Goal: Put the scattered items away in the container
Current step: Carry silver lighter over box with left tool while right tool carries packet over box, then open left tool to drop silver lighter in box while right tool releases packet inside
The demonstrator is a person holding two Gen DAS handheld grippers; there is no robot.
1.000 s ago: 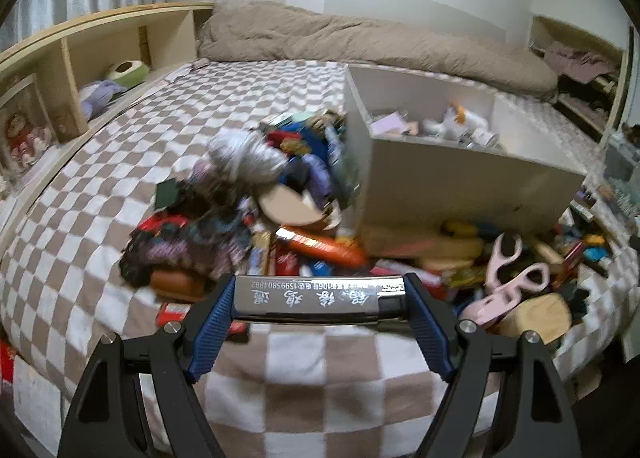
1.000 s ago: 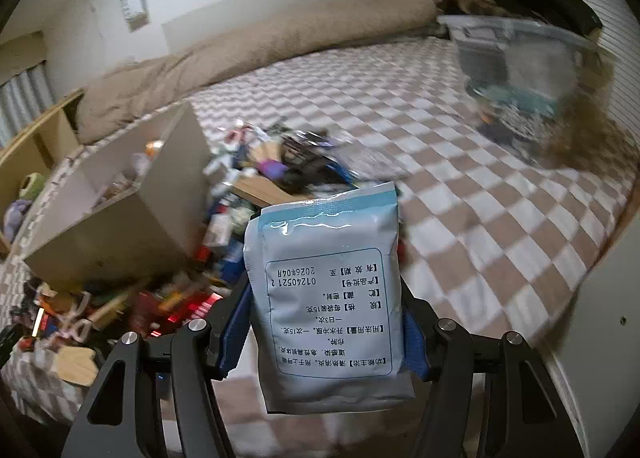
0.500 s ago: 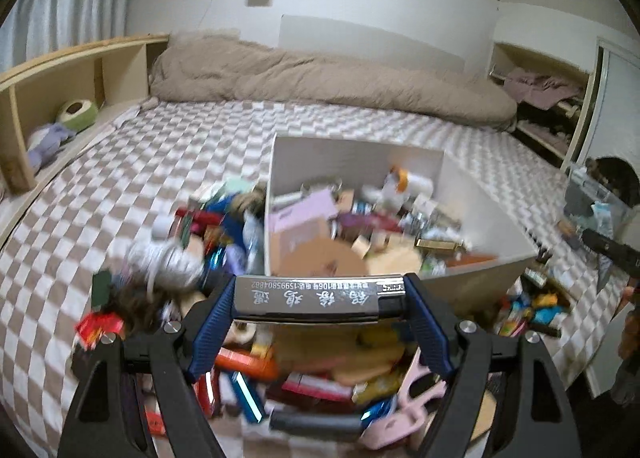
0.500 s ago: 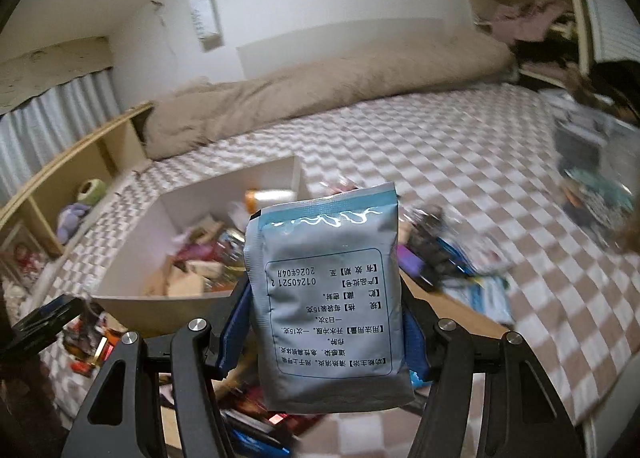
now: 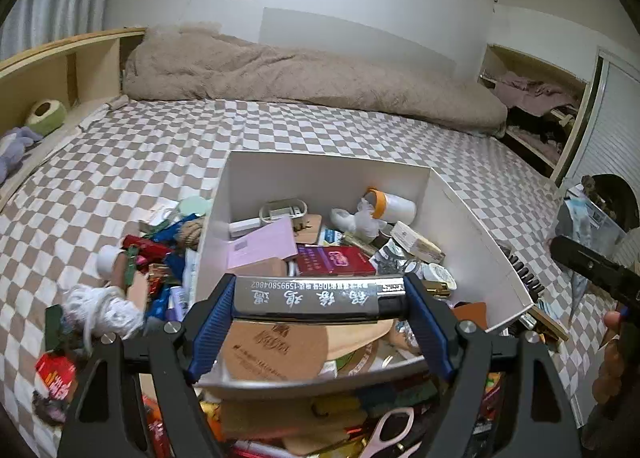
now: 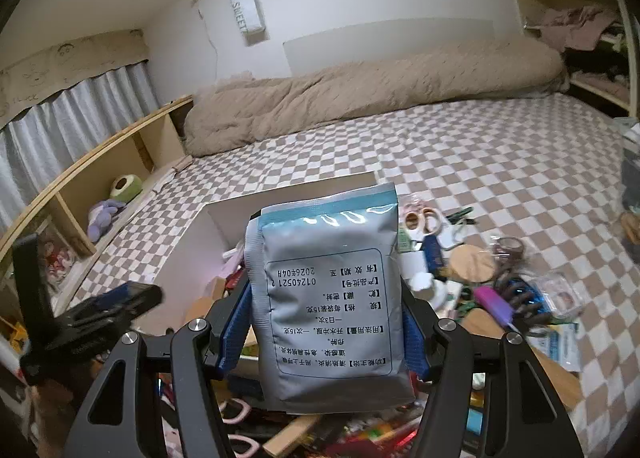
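Silver bar [image 5: 318, 296] clamped across left gripper [image 5: 318, 298], over white box [image 5: 480, 242]. Right gripper [image 6: 326, 322] pinches grey pouch [image 6: 326, 294], near box front. Risk: box already crowded; early release bounces items off rim onto bed [image 5: 120, 161].

box [image 5: 472, 217] on bed [image 5: 120, 161] | clutter [image 5: 152, 270] left of box | duvet [image 5: 280, 77] behind box

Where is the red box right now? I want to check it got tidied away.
In the left wrist view, the red box lies inside the white container, near its middle, beside the pink card.
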